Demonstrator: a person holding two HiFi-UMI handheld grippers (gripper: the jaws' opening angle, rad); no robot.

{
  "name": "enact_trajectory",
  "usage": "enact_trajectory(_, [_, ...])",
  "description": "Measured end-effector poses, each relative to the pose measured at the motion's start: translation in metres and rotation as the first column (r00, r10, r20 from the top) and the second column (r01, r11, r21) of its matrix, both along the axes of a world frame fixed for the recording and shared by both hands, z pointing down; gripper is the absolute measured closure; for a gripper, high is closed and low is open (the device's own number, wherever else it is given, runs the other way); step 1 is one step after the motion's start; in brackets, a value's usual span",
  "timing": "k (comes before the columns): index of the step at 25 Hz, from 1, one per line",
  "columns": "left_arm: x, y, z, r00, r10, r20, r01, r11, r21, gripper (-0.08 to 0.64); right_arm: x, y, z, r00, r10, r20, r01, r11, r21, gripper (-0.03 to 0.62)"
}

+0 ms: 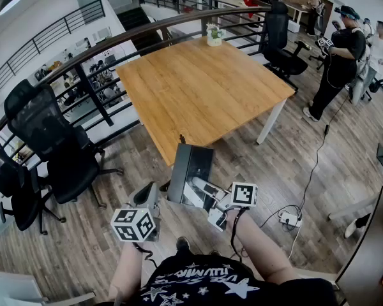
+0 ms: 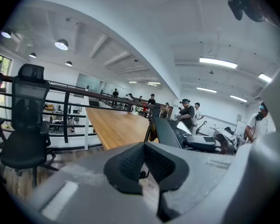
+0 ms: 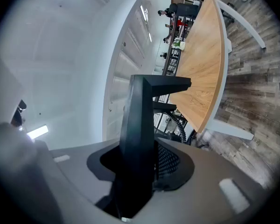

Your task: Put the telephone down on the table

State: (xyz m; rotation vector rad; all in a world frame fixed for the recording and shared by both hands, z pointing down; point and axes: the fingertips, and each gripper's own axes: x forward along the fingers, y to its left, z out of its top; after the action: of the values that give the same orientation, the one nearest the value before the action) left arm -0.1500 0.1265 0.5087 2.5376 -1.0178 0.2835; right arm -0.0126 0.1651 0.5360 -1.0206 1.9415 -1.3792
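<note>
Our right gripper [image 3: 142,167] pinches the telephone [image 3: 139,120] by its edge, left gripper [image 2: 143,160] closed empty; we risk it pivoting into the table [image 1: 204,88] rim at twelve o'clock.

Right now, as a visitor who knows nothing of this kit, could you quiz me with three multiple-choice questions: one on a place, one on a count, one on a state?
1. Where is the black desk telephone relative to the light wooden table?
A on it
B held over the floor, short of its near edge
C lying under it

2. How many things stand on the table?
A none
B one
C four

3. The right gripper is:
A open and empty
B lying on the table
C clamped on the telephone

Answers:
B, the head view shows floorboards beneath it.
B, only a small white pot with a plant.
C, the right gripper view shows both jaws pressing its black body.
</note>
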Motion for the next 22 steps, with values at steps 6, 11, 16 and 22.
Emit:
enact_trajectory(6, [-0.003,0.003,-0.003,1.000,0.005,0.014,-0.005,1.000,0.014,0.558,-0.003,0.005,0.000,1.000,0.018,-0.010,-0.019,1.000,-0.015,0.431])
enact_trajectory(11, [-0.009,0.003,-0.001,1.000,0.004,0.017,-0.004,1.000,0.010,0.558,-0.011,0.006,-0.001,1.000,0.008,-0.027,-0.008,1.000,-0.008,0.431])
enact_trajectory(16, [-0.009,0.002,0.005,1.000,0.005,0.021,-0.005,1.000,-0.003,0.558,-0.017,0.005,0.003,1.000,0.001,-0.019,-0.001,1.000,-0.023,0.431])
enact_trajectory(22, [-0.014,-0.009,0.013,1.000,0.003,0.016,-0.002,1.000,-0.022,0.558,-0.025,-0.006,0.004,1.000,-0.008,-0.027,0.008,1.000,-0.017,0.431])
